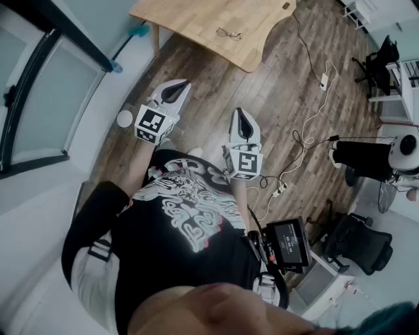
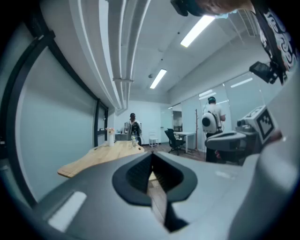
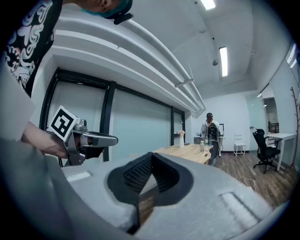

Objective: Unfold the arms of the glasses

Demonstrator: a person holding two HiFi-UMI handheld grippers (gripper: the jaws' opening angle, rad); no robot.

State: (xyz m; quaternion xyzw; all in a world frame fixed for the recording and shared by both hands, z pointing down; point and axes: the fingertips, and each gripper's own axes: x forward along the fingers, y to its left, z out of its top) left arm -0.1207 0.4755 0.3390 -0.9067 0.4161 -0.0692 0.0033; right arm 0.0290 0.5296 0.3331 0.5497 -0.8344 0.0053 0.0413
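The glasses (image 1: 229,33) lie on a light wooden table (image 1: 196,19) at the top of the head view, too small to tell how their arms stand. Both grippers are held in the air well short of the table, over the wooden floor. My left gripper (image 1: 184,84) points toward the table with its jaws together and nothing between them. My right gripper (image 1: 239,112) is beside it, also shut and empty. In the left gripper view the jaws (image 2: 151,155) meet at the tip. The right gripper view shows the same (image 3: 151,156). The glasses cannot be made out in either gripper view.
A glass wall with black frames (image 1: 39,98) runs along the left. Cables and a power strip (image 1: 323,81) lie on the floor to the right. A black office chair (image 1: 357,242) stands at the lower right. A vase (image 3: 181,139) and a bottle (image 3: 202,145) stand on the table; a person (image 3: 209,127) is beyond it.
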